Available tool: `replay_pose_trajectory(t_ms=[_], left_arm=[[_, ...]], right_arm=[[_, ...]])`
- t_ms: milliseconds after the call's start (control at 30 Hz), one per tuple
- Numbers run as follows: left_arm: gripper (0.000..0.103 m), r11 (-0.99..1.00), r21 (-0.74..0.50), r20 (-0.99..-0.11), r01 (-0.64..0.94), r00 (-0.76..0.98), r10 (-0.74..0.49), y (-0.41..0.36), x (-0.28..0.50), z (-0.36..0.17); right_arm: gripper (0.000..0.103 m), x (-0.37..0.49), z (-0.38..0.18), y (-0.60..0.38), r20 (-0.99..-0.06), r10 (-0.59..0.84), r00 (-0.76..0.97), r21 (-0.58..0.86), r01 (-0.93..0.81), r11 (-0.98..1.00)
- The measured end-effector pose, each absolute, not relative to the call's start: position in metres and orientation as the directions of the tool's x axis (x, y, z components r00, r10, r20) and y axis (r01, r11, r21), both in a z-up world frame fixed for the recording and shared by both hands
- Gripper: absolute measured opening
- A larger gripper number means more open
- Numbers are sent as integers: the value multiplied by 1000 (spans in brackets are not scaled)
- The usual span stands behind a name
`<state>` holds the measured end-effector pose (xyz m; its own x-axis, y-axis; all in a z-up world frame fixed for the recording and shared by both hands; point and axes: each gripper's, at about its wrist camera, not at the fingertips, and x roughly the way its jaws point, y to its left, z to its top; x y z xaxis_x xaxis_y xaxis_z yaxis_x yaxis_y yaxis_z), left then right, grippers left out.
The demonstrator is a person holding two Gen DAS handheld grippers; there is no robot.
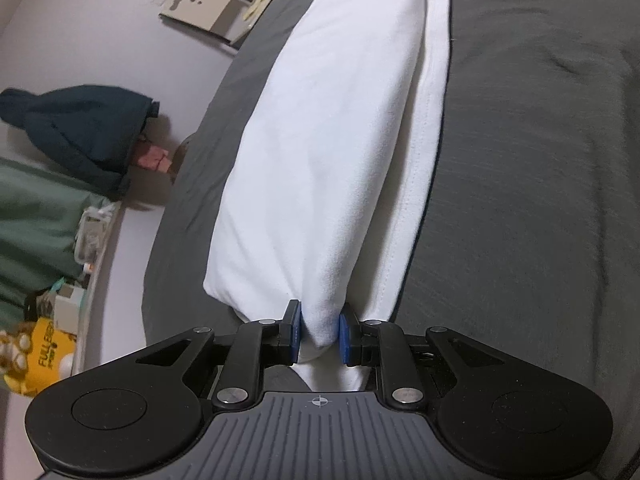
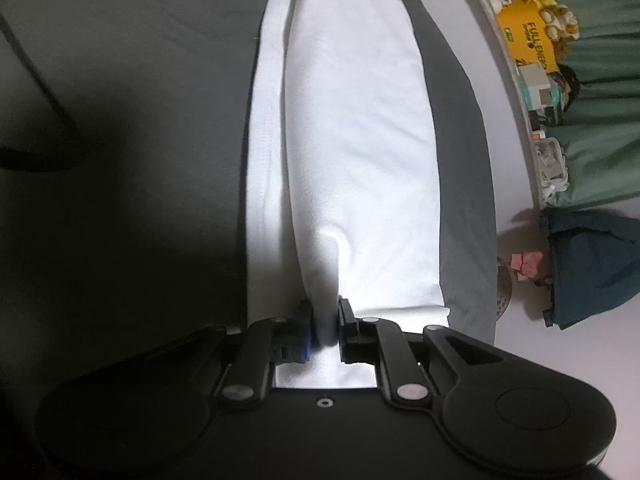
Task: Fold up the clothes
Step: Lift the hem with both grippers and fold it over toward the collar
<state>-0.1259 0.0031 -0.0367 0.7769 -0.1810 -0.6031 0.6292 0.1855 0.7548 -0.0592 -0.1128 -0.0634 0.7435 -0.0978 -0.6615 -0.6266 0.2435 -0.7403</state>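
A: In the left wrist view even, soft light is seen; the white garment (image 1: 320,152) is rendered bright, nearly blown out, and the grey bed cover (image 1: 540,200) is evenly lit.

B: In the right wrist view a heavy shadow is cast across the left half of the bed cover (image 2: 120,200), and the gripper body is left almost black.

A: Strong fisheye bending is shown at both frames' edges, with dark vignetted corners.

B: Slight blur is noted on the yellow box (image 2: 528,36).

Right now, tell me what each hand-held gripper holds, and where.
Both pinch the white garment: left hand-held gripper on a bunched end, right hand-held gripper on a raised fold at its near end.
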Motion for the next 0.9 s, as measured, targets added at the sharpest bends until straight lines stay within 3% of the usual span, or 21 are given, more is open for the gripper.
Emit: replay_pose_trajectory(t_ms=[567,900], left_arm=[[18,177,802,-536,570,818,-208,2,-118,-20],[18,175,780,-581,601,799,-158,7,-105,-27]], right_arm=[[8,-59,-36,-119,-569,-116,814,-804,-520,289],[8,-62,-46,-114,-715,-101,691,-692,-682,237]])
